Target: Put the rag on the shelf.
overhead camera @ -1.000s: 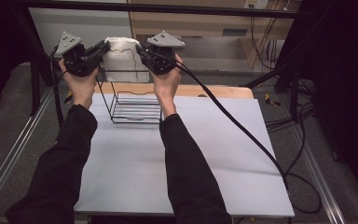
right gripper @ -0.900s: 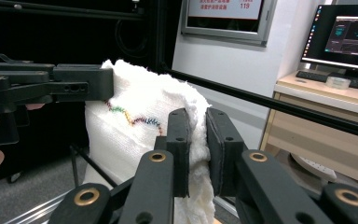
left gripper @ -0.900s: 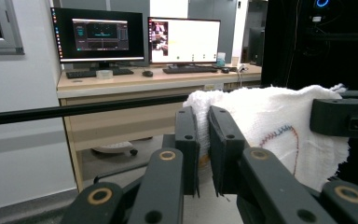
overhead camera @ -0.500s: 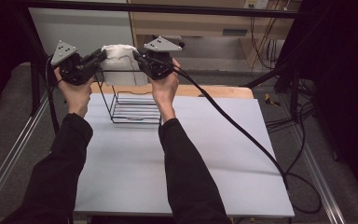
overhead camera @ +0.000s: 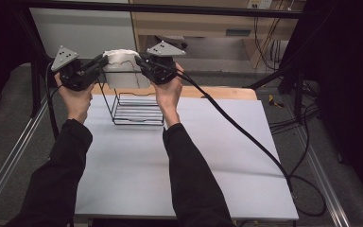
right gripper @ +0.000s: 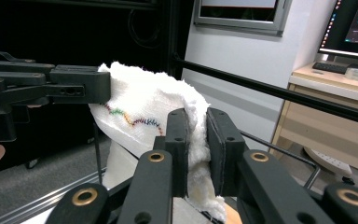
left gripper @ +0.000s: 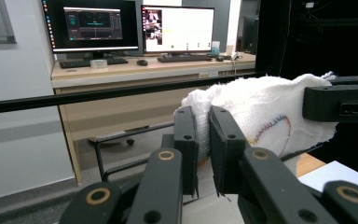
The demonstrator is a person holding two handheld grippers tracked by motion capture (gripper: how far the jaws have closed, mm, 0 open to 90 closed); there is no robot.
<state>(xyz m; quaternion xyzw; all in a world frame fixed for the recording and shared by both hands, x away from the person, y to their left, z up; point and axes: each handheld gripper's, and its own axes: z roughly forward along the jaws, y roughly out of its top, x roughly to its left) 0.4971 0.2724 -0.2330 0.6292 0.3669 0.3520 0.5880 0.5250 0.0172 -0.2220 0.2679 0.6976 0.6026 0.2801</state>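
Below, wire basket (overhead camera: 137, 109), towel (overhead camera: 123, 66) overhead

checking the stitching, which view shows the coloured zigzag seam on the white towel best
The right gripper view: the seam runs clear across the white towel. The left gripper view shows a shorter, curved stretch; the high view shows it only as a faint dark line.

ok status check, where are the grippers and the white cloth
Left gripper and right gripper both shut on the white woven cloth with rainbow stitching, one at each top edge. Cloth held up above the black wire rack. Nothing in the way.
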